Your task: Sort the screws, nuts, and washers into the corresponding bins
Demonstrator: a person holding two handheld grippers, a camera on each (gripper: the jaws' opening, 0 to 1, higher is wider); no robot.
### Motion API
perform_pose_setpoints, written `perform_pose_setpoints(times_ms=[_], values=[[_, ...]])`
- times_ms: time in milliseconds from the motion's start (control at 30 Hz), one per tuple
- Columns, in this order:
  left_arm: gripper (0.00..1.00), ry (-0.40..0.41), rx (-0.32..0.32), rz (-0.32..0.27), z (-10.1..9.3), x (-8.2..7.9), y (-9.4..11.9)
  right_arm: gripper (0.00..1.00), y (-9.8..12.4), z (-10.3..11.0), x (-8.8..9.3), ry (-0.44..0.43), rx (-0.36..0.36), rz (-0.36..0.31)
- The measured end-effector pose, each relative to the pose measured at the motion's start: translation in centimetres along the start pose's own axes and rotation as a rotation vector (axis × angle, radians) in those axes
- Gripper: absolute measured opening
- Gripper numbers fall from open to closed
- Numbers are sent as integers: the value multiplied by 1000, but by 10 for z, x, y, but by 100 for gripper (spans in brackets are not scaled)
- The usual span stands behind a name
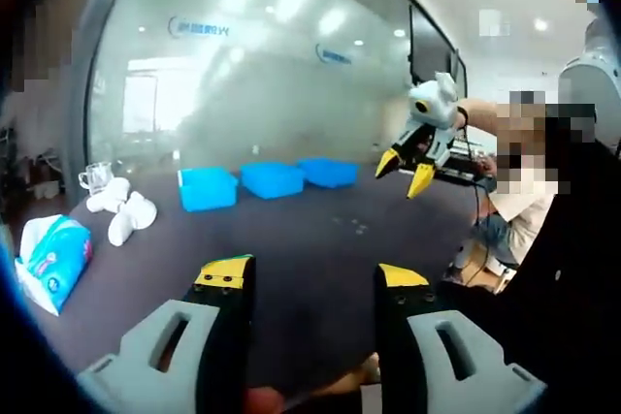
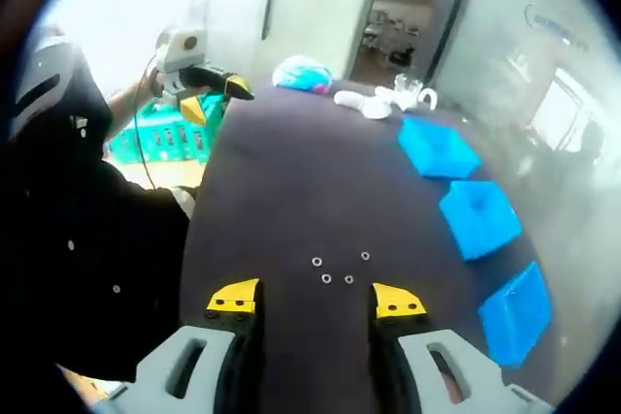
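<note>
**Open jaws wait above four tiny metal bits**

Yellow-tipped jaws of the right gripper (image 2: 315, 300) rise from the bottom of the right gripper view. They stand apart and hold nothing. Just past them, a bit below the middle of the frame, four small metal pieces (image 2: 338, 270) lie close together on the dark table (image 2: 291, 172). On the right side of the frame sit three blue bins (image 2: 482, 216), in a row from the top to the lower right, well apart from the pieces.

In the left gripper view, the left gripper (image 1: 314, 278) comes up from the bottom. Its jaws are apart too and hold nothing. The three bins show near the middle of that frame, and the right gripper hangs in the air at the upper right.

I think the first job is to pick up one piece. To do it well, the right gripper should come straight down over just one piece, with a tip on each side, and close slowly so the others do not get pushed away.

Some things are hard to see. The pieces are too small to tell screw from nut from washer. The insides of the bins are hidden, so which bin takes which piece is not clear. White things (image 2: 374, 102) and a blue and white bag (image 2: 301, 75) at the top of the right gripper view are blurry.
</note>
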State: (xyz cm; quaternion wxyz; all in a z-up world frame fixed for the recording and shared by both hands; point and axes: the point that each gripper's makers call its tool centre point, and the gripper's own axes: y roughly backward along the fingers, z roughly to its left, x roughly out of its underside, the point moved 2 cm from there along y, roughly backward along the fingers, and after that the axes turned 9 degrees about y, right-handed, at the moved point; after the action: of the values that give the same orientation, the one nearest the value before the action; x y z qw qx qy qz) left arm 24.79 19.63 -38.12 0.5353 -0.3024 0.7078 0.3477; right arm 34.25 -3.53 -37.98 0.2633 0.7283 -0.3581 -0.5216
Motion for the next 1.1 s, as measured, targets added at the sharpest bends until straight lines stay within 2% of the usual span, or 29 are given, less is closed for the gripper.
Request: perform_pose_setpoints(times_ms=[167, 533, 833, 1100], values=[[47, 0, 4, 3, -1, 1, 0, 36, -18, -6, -6, 42, -56, 42], [47, 6, 0, 2, 0, 2, 3, 33, -49, -2, -4, 133, -175, 152], [47, -2, 5, 11, -2, 3, 4, 31, -62, 2, -4, 169, -244, 200], [47, 2, 2, 12, -3, 4, 4, 27, -74, -2, -1, 185, -272, 233]])
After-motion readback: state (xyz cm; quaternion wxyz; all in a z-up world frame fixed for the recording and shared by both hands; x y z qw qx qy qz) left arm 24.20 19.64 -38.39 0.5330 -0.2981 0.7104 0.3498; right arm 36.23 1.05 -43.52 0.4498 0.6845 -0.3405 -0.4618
